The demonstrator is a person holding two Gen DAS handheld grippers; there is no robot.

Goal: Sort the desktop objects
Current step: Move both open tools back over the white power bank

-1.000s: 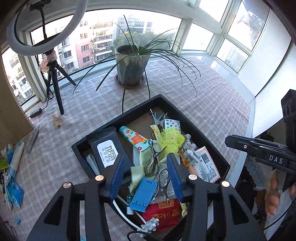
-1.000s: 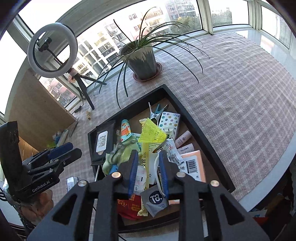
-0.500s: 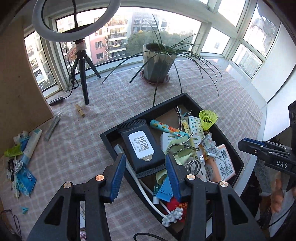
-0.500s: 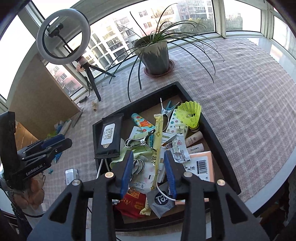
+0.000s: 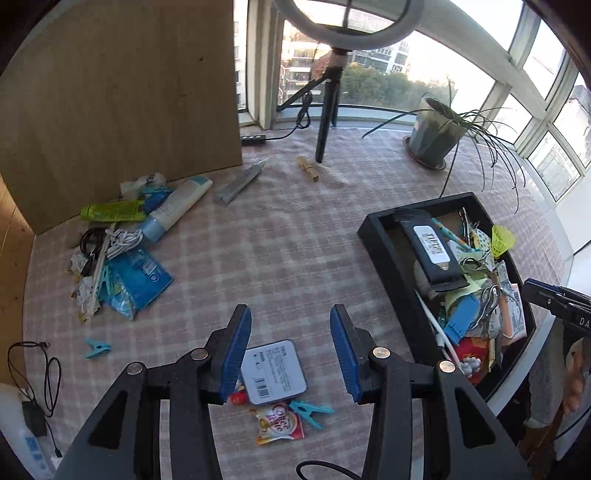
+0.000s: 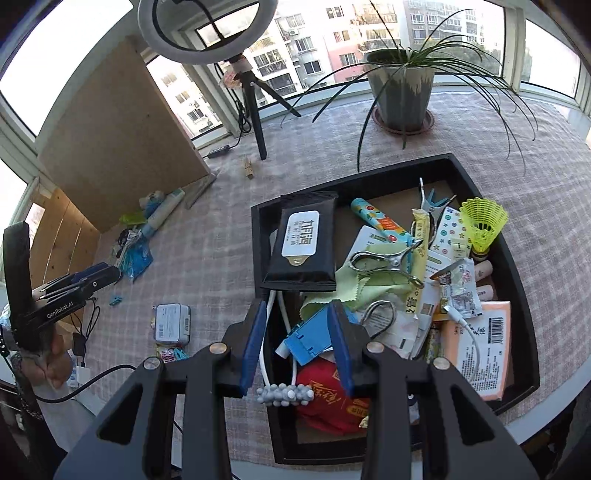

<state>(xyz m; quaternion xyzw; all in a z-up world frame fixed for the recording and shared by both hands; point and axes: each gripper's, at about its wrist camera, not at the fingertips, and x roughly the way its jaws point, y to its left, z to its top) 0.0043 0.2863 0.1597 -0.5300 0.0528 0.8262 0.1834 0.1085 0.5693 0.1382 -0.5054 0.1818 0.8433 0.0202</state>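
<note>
Left gripper (image 5: 290, 354) hangs over the checked desk (image 5: 258, 258), fingers spread and empty, a white tin (image 5: 274, 371) lying below between them. Right gripper (image 6: 297, 345) hovers above the crowded black tray (image 6: 521, 288), fingers parted, gripping nothing, a blue holder (image 6: 308, 338) and white cable (image 6: 264, 354) underneath.

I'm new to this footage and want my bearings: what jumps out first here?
The black tray at the table's near right edge, heaped with clutter: a black wipes pack, a yellow shuttlecock, a metal clamp. Behind it stand a potted plant and a ring light. A second pile lies by the wooden board.
</note>
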